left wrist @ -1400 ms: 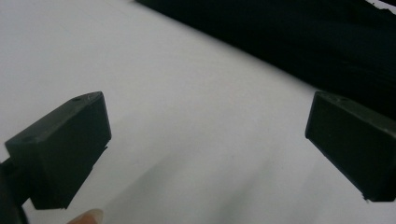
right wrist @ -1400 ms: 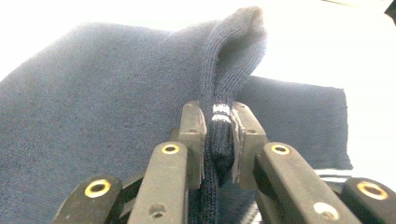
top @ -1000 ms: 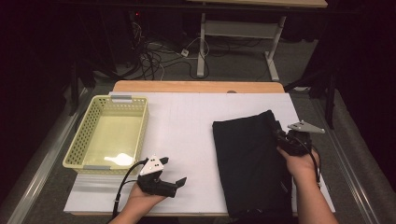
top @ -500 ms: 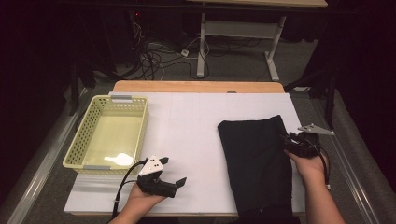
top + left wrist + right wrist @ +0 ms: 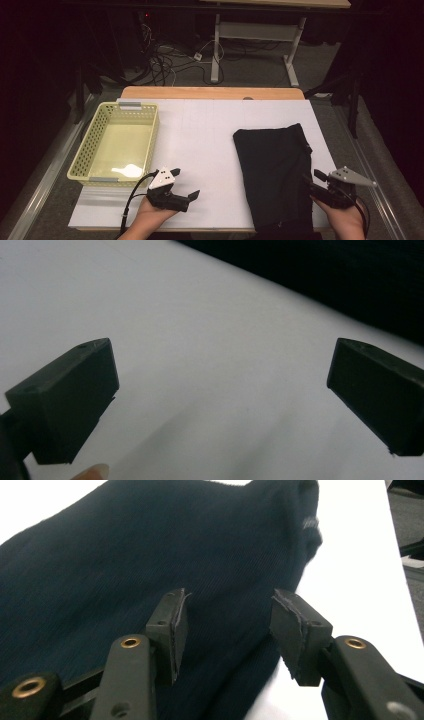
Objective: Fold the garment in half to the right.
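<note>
A folded black cloth (image 5: 272,172) lies on the right half of the white table top (image 5: 200,130), reaching the near edge. My right gripper (image 5: 312,180) hovers at the cloth's near right edge, held in a hand. In the right gripper view its jaws (image 5: 227,610) have just been opening and stand apart above the dark cloth (image 5: 125,545), with nothing pinched between them. My left gripper (image 5: 186,184) rests near the front edge, left of the cloth, pointing right. Its jaws (image 5: 220,385) are wide open over bare white surface, with the cloth (image 5: 350,280) farther off.
A pale yellow perforated basket (image 5: 82,150) stands at the table's left side with nothing in it. The table's wooden far edge (image 5: 210,92) borders the floor, where cables and desk legs (image 5: 215,45) lie beyond. Dark floor runs along the table's right side.
The right hand first dragged the cloth slightly to the right, then let go of it and drew back toward the near edge. The left hand has kept still.
</note>
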`<state>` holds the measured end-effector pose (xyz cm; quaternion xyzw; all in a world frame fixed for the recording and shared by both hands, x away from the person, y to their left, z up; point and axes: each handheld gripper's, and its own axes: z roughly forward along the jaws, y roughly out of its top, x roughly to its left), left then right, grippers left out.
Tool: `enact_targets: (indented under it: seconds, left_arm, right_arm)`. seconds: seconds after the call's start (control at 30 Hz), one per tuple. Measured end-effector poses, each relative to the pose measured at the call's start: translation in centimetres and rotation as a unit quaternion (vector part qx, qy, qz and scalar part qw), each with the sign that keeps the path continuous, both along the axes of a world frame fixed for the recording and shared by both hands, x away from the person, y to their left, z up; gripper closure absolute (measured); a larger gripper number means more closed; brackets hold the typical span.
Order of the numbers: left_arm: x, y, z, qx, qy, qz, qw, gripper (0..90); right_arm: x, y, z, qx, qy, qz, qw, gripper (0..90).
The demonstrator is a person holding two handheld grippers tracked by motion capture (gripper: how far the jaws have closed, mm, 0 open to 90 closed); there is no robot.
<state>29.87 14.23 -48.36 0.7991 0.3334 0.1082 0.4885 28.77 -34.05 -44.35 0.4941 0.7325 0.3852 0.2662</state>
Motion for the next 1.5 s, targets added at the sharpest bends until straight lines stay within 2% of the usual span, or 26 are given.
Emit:
enact_targets:
  seconds: [0.2,0.33,0.4,0.53,0.67,0.7,0.77,0.83,0.93,1.1,1.17,1.27,1.5]
  left_arm:
    - [0.1,0.0,0.0,0.0,0.005,0.004,1.0,0.0]
    - [0.5,-0.5,0.3,0.025,0.008,-0.008,0.9996,0.0]
    - [0.7,-0.7,0.5,0.032,0.0,-0.009,0.9995,0.0]
    - [1.5,-1.1,0.7,0.04,-0.002,-0.007,0.9992,0.0]
    - [2.2,-1.4,0.6,0.027,0.004,-0.007,0.9996,0.0]
    - [2.4,-1.5,0.5,0.025,0.006,-0.007,0.9996,0.0]
    - [2.8,-1.6,0.2,0.024,0.018,-0.004,0.9995,0.0]
    - [3.0,-1.4,0.2,0.015,0.025,-0.004,0.9996,0.0]
    - [3.0,-1.4,0.1,0.013,0.029,-0.007,0.9995,0.0]
    - [2.9,-1.5,0.1,0.018,0.023,-0.008,0.9995,0.0]
    - [2.8,-1.6,0.1,0.022,0.019,-0.007,0.9996,0.0]
    - [2.7,-1.6,0.1,0.025,0.014,-0.007,0.9996,0.0]
    - [2.5,-1.7,0.1,0.025,0.007,-0.011,0.9996,0.0]
  right_arm:
    - [-4.0,0.3,-0.6,0.005,0.003,0.008,0.9999,55.0]
    - [-5.9,0.8,-1.4,0.004,0.004,0.014,0.9999,58.9]
    - [-6.5,0.8,-1.7,0.011,0.007,0.016,0.9998,62.4]
    - [-7.3,0.5,-2.2,0.01,0.016,0.019,0.9996,65.6]
    - [-7.8,0.8,-3.0,0.0,0.032,0.025,0.9992,65.3]
    - [-7.9,0.9,-3.2,-0.005,0.032,0.025,0.9992,67.3]
    - [-8.1,1.0,-3.3,-0.011,0.032,0.027,0.9991,77.3]
    - [-8.3,1.0,-3.2,-0.019,0.028,0.028,0.999,83.7]
    - [-8.6,0.8,-2.8,-0.026,0.022,0.024,0.9991,84.9]
    - [-9.4,-1.2,-2.1,-0.021,0.005,-0.001,0.9998,85.3]
    - [-9.6,-2.0,-2.2,-0.015,0.007,-0.008,0.9998,85.3]
    - [-9.5,-2.2,-2.7,-0.012,0.017,-0.005,0.9998,83.6]
    - [-8.9,-0.9,-1.7,0.01,-0.009,0.02,0.9997,59.9]
